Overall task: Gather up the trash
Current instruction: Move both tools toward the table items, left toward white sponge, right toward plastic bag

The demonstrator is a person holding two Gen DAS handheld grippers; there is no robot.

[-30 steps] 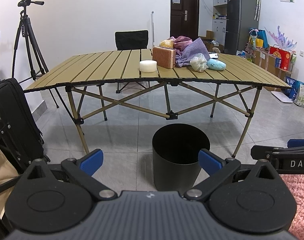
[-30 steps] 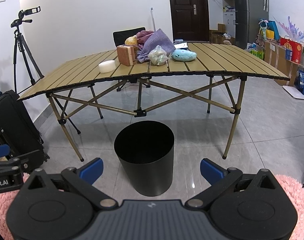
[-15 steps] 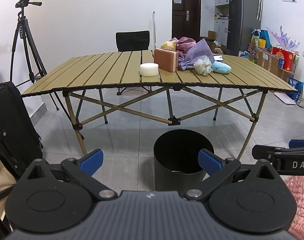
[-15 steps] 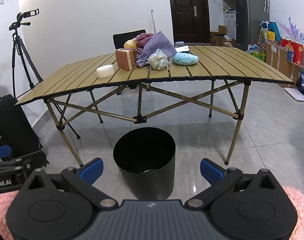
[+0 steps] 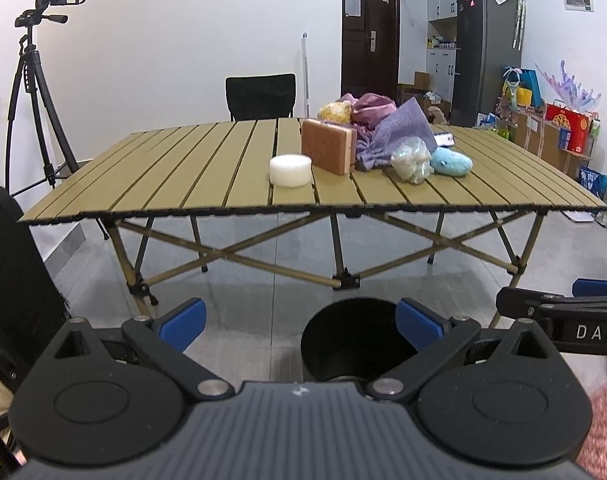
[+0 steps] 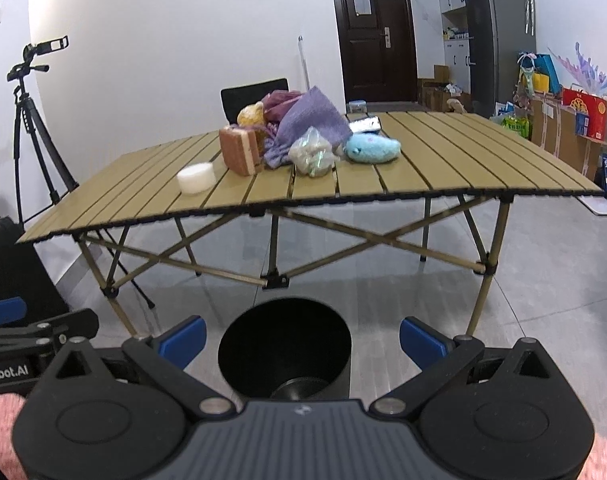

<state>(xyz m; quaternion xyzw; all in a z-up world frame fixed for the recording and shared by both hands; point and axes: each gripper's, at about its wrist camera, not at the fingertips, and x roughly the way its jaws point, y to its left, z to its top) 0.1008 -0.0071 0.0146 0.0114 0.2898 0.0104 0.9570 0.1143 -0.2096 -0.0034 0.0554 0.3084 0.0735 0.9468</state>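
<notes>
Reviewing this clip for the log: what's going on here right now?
A person holds two handheld grippers low in front of a folding table. The left gripper and right gripper are both open and hold nothing. A black bin stands on the floor just ahead of them. On the table lie a white round block, a brown sponge, a crumpled plastic bag, a blue plush and purple cloth. Nothing is picked up yet.

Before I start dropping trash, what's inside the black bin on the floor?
In the right wrist view, the black bin shows dark inner walls and a dark round shape low inside; I cannot identify it. The right tongs' body covers the rest of the bottom. No trash is visible.
</notes>
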